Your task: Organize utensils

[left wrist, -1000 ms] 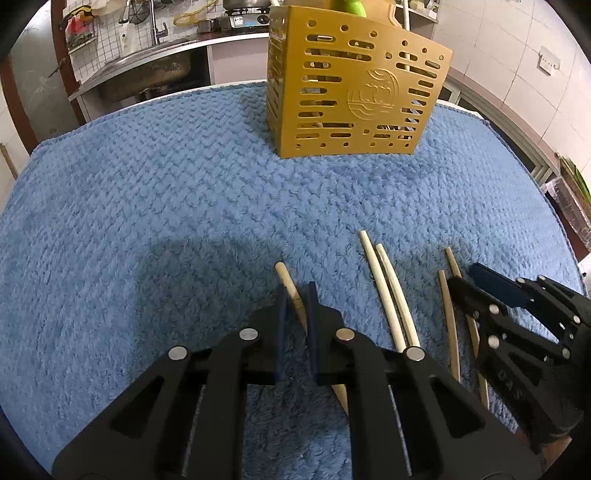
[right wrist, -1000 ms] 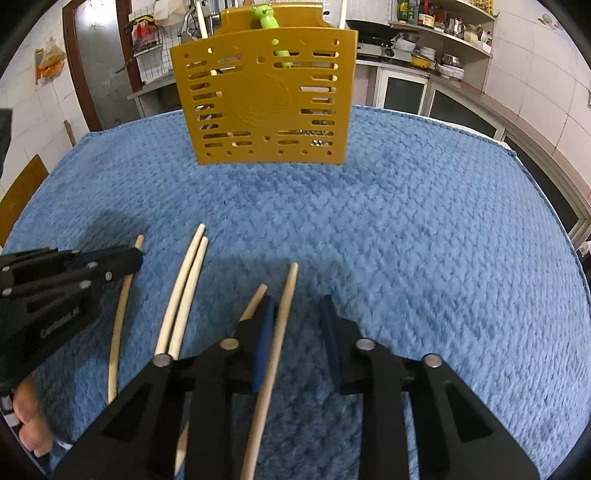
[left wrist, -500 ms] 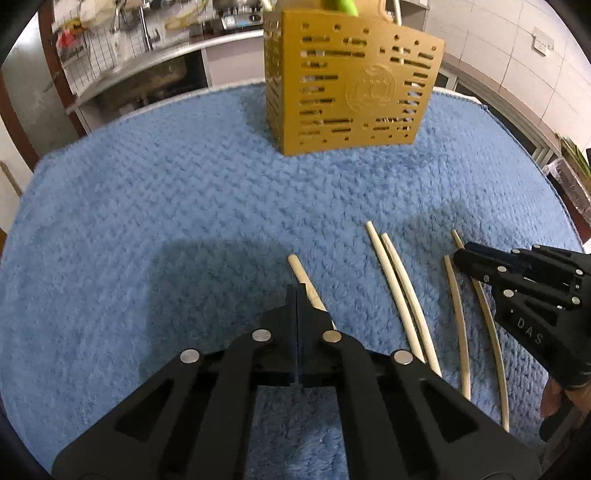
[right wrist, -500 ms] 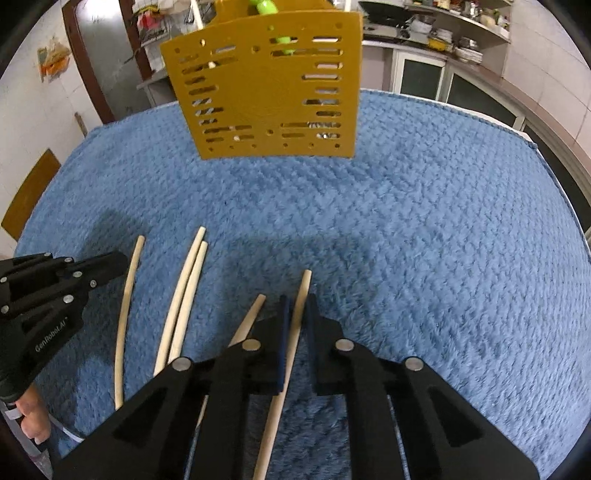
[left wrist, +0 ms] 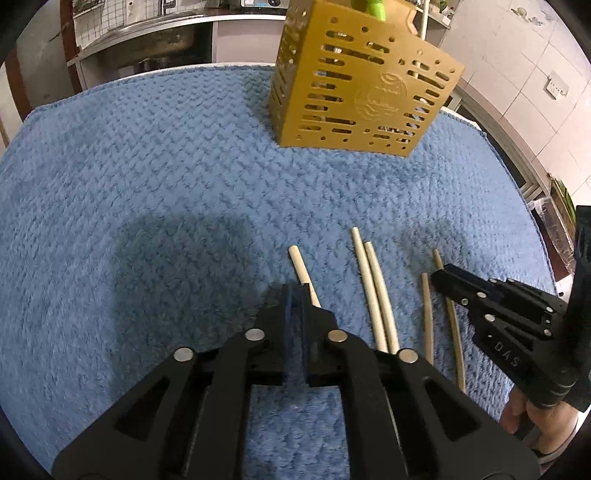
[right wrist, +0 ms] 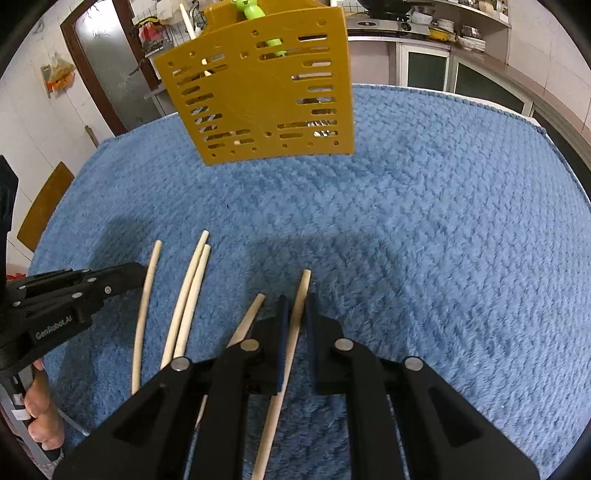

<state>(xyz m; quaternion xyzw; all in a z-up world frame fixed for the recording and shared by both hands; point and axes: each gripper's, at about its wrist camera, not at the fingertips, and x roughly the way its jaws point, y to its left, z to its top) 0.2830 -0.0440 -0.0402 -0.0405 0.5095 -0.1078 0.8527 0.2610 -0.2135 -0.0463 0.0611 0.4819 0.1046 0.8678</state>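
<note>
Right gripper (right wrist: 294, 306), marked "DAS", has just closed onto chopstick (right wrist: 301, 291).

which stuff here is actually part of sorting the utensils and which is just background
In the job: five loose chopsticks on the blue towel; the yellow slotted holder; right gripper, shut on one chopstick; left gripper.

Just there: stove, stacked dishes.

We see a blue textured cloth (left wrist: 155, 177) that covers the table under both hand-held grippers. Far ahead of the left one, to its left, there is a metal sink (left wrist: 147, 40) in a counter. Far ahead of the right one, to its right, we see glass-door cabinets (right wrist: 443, 70) and stacked dishes (right wrist: 461, 33).
</note>
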